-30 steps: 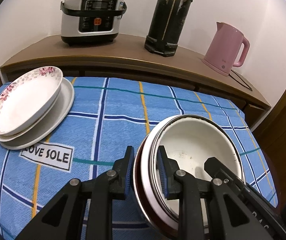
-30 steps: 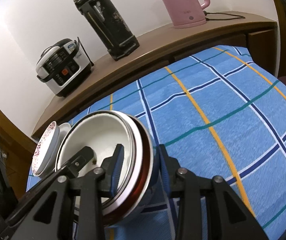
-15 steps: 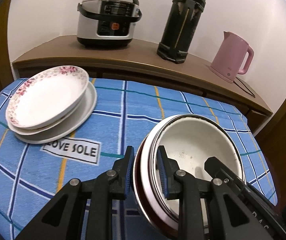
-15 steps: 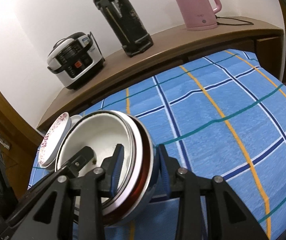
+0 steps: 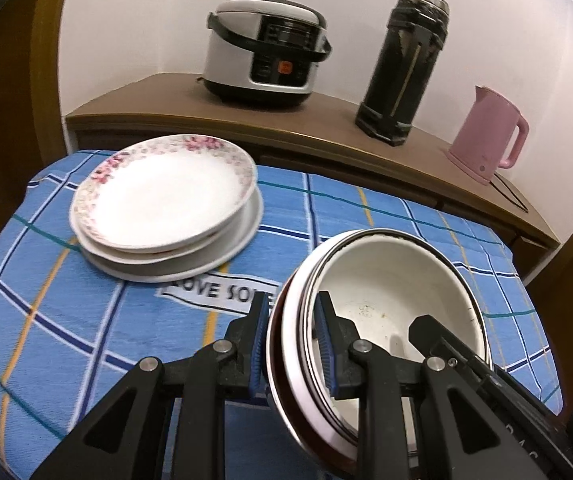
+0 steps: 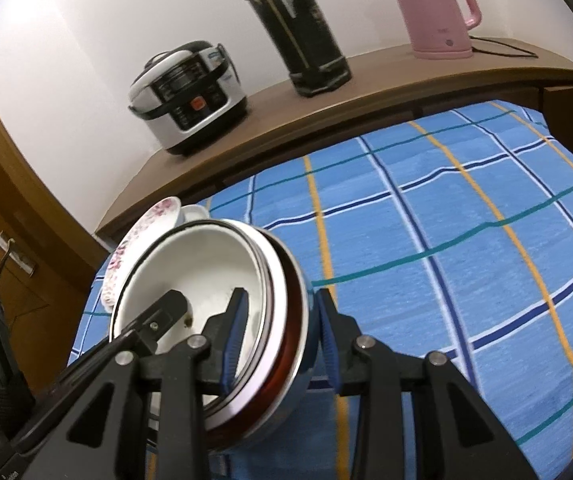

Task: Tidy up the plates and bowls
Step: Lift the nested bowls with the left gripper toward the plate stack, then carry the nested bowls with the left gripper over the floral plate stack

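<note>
1. Nested bowls (image 5: 390, 312): a white enamel bowl sits inside a white one, inside a dark-red-lined, blue-walled one, and I carry the set between my two grippers above the blue checked tablecloth (image 5: 46, 320), right of the plates.
2. At the left, the plate stack (image 5: 166, 200) rests on the cloth, a floral-rimmed plate on top of plainer white ones, near the back-left corner and well apart from the bowls.
3. My left gripper (image 5: 292, 344) is clenched on the bowls' left rim, one blue pad outside the wall and one inside.
4. My right gripper (image 6: 280, 332) is clamped on the opposite rim in the same way, one pad inside and one on the blue outer wall.
5. The bowls' mouths face up, tilted somewhat; being round, they have no long axis, only the upright stacking axis.
6. I judge the step to be carrying the bowl set towards its resting place; the plates look already gathered.
7. The next move calls for lowering both grippers together, keeping the rims level, then letting go only once the base sits flat on the cloth, clear of the plates.
</note>
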Motion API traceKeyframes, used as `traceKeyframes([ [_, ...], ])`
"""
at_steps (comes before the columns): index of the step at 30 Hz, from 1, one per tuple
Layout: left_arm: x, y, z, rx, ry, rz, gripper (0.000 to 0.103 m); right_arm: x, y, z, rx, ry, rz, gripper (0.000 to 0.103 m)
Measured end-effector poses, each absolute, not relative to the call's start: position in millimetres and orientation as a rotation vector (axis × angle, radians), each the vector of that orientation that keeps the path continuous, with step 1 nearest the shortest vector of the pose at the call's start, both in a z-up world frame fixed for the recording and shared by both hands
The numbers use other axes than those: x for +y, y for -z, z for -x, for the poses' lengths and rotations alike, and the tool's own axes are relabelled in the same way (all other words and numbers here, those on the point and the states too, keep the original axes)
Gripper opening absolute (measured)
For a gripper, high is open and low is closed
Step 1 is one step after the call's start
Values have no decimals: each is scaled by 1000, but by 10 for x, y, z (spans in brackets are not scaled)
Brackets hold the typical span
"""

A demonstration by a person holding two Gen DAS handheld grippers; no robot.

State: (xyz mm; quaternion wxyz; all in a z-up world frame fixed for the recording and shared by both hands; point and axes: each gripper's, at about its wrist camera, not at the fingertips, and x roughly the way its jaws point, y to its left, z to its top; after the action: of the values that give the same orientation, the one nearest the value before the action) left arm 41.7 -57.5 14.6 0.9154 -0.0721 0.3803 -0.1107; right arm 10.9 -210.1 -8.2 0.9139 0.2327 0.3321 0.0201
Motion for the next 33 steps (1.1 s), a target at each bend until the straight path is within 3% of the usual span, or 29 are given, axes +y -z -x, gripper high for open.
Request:
traceKeyframes([
  [33, 322, -256, -440, 743, 80, 243, 26, -1185, -38, -397, 695, -188, -396, 35],
])
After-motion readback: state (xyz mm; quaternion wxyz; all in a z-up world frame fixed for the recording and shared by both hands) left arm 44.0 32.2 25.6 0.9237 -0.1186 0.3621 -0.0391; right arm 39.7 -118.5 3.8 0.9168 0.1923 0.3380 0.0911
